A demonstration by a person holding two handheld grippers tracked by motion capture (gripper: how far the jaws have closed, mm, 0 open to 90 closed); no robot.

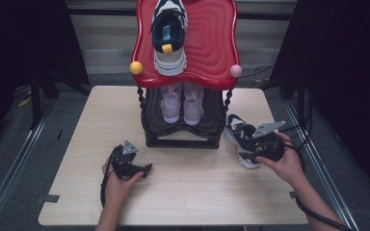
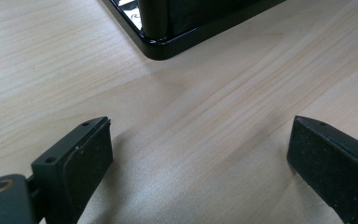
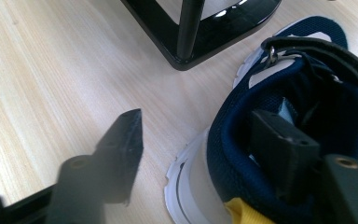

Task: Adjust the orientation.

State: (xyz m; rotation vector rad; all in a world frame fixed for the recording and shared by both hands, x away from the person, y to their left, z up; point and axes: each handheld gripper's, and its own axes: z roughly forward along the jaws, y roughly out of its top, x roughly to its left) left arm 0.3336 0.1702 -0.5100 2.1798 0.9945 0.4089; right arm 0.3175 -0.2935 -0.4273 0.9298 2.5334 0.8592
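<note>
A two-tier shoe rack (image 1: 183, 137) stands at the middle of the wooden table (image 1: 183, 192), toward its far edge, and it walls off the space between the two hands from the far side. Its red wavy top shelf (image 1: 217, 43) carries one navy and white sneaker (image 1: 169, 36), heel toward the person, with a yellow ball (image 1: 136, 67) and a pink ball (image 1: 235, 70) at the shelf's near corners. The black lower shelf (image 1: 154, 113) holds a pair of pale lilac shoes (image 1: 182, 103) side by side, heels outward. The second navy sneaker (image 1: 238, 137) lies on the table just beside the rack's right post, near the table's right edge, so there is little room on that side. The right gripper (image 1: 250, 147) is at this shoe's heel: in the right gripper view one pad (image 3: 279, 149) sits inside the navy collar (image 3: 233, 154) while the other jaw stands outside over bare wood, apart from the white sole (image 3: 182, 196); the jaws are half-wide and do not pinch the heel. The rack's black base corner (image 3: 186, 63) lies just ahead of them. The left gripper (image 1: 142, 169) rests low over the table on the near left, its jaws spread wide with nothing between them, and the rack's base corner (image 2: 161, 49) is a short way in front. The near half of the table between the hands is open wood.
</note>
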